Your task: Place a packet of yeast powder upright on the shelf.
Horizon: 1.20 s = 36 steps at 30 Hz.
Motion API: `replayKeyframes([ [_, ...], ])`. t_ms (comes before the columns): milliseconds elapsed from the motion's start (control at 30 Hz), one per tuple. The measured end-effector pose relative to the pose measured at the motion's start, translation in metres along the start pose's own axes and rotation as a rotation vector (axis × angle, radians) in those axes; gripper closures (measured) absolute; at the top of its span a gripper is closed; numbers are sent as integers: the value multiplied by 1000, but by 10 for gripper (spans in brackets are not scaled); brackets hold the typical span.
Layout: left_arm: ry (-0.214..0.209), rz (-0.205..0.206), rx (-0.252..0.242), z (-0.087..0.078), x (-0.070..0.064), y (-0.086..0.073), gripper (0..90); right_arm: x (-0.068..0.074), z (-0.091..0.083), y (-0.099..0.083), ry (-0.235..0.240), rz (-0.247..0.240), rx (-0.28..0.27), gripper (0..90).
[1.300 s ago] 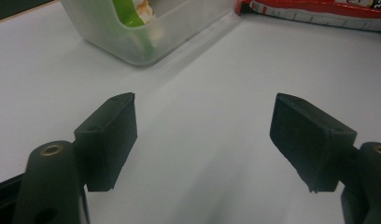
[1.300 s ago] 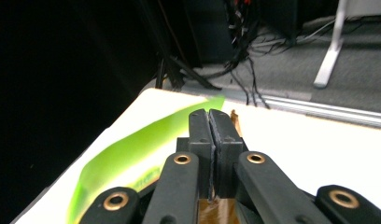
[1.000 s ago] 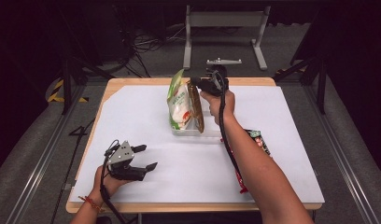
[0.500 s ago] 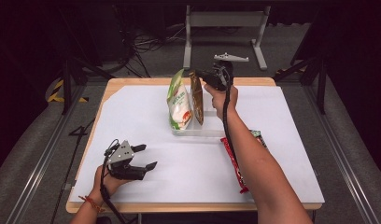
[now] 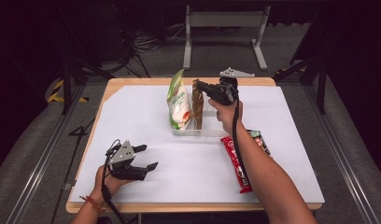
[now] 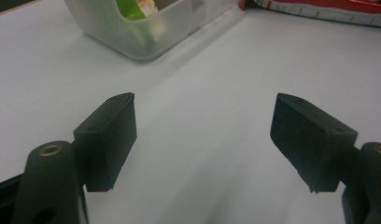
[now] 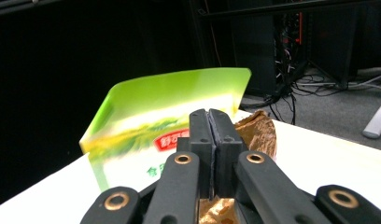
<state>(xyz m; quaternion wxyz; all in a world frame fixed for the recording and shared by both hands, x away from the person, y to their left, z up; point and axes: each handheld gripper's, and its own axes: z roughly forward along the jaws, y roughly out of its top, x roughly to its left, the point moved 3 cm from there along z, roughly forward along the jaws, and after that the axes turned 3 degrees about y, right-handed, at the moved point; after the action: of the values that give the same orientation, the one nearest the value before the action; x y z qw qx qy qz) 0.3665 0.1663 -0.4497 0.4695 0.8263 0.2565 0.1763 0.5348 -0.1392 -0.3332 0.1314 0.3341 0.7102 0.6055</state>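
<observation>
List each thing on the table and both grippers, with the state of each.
Clear plastic bin: upright, open-topped, on the white table cover.
Green snack bag: standing upright in the bin's left part.
Brown packet: upright in the bin, pinched at its top.
Red packet: lying flat beside the bin.
Left gripper: jaws wide apart, holding nothing.
Right gripper: jaws shut on the brown packet.

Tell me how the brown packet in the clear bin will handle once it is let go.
The brown packet looks thin and crinkly, so probably light and floppy. It stands on edge in the clear bin, pinched at its top by the right tongs; released, it may lean against the green bag or tip.
</observation>
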Motion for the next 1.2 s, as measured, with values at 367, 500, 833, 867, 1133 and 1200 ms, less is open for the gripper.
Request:
replayKeyframes([
  [367, 15, -3, 7, -3, 0, -2, 232, 12, -17, -11, 30, -107, 39, 832],
  [500, 16, 0, 13, -2, 1, -2, 228, 15, -24, -12, 29, -153, 68, 757],
  [833, 20, -4, 14, -2, 3, -5, 224, 16, -49, -11, 30, -232, 124, 551],
  [867, 19, -3, 19, -2, 3, -5, 224, 15, -51, -11, 30, -234, 125, 537],
  [1133, 15, -3, 15, -4, 3, -5, 222, 12, -73, -13, 30, -229, 130, 469],
  [1200, 15, -1, 17, -3, 3, -6, 222, 12, -83, -14, 26, -241, 135, 463],
])
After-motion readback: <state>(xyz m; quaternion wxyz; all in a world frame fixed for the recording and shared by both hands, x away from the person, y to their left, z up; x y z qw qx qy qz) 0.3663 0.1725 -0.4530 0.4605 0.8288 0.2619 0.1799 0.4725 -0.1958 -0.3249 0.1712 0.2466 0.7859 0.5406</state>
